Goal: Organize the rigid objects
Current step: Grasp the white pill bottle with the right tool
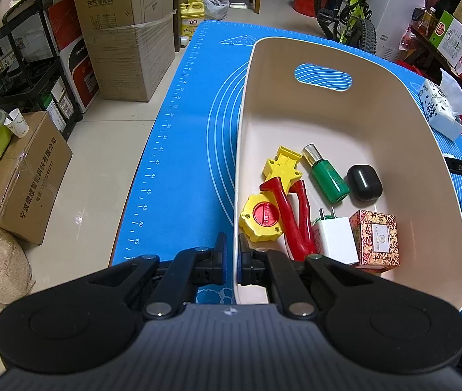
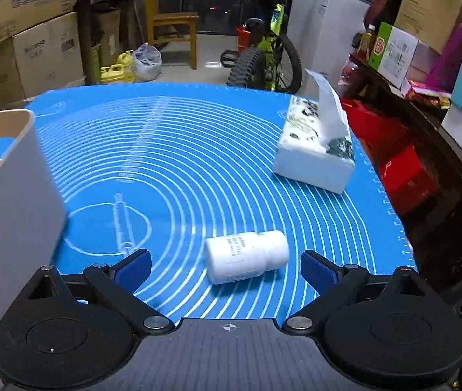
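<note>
The left gripper (image 1: 233, 254) was pinched on the near wall of the cream basket (image 1: 426, 150), one finger outside and one inside the rim. The basket sat on the blue mat (image 1: 191, 123) covering the table and held a yellow and red toy (image 1: 273, 205), a green bottle (image 1: 327, 176), a black case (image 1: 364, 183), a white charger (image 1: 336, 241) and a patterned box (image 1: 375, 241). The right gripper (image 2: 226, 268) had its jaws spread wide above the mat, with a white pill bottle (image 2: 247, 255) lying on its side between the fingertips, untouched by either pad. A tissue pack (image 2: 315, 150) stood farther back to the right, well apart from the bottle.
</note>
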A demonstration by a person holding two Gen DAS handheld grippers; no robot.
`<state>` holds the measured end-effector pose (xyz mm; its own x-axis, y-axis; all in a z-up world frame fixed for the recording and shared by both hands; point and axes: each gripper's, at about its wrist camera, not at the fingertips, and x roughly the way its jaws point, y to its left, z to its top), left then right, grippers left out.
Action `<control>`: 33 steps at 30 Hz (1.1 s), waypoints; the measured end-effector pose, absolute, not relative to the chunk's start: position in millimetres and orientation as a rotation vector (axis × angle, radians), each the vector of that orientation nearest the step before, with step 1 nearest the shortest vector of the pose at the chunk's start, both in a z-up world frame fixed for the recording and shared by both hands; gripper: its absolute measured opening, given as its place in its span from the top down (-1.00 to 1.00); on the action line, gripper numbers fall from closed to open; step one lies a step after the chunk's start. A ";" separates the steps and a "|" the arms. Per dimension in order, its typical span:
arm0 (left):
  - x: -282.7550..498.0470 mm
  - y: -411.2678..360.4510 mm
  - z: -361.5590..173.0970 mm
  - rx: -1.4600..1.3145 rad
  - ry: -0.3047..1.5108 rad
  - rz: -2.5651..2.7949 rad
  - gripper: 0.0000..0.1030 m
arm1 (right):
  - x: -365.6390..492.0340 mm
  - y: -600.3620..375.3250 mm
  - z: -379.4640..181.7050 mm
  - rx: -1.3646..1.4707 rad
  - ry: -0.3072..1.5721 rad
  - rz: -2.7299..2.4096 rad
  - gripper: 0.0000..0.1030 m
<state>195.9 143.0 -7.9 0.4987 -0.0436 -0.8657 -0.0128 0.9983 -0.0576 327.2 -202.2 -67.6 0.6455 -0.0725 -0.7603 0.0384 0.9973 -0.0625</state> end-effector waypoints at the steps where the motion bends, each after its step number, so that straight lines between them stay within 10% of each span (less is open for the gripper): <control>1: 195.9 143.1 -8.0 -0.058 1.049 -0.018 0.82 | 330.1 -205.1 -71.7 -0.040 0.869 -0.067 -0.90; 10: 197.3 139.9 -8.6 -0.042 1.056 -0.010 0.82 | 343.4 -206.1 -94.0 -0.112 0.862 -0.129 -0.88; 17: 197.3 140.1 -8.5 -0.040 1.057 -0.009 0.82 | 339.7 -203.3 -98.3 -0.147 0.861 -0.081 -0.28; 33: 197.2 139.8 -8.4 -0.041 1.056 -0.009 0.82 | 310.7 -181.6 -42.4 -0.103 0.717 -0.006 -0.26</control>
<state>197.2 139.8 -8.4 0.4920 -0.0273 -0.8702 -0.0124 0.9992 -0.0383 310.7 -181.6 -42.4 0.7542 -0.0409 -0.6554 -0.0296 0.9949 -0.0961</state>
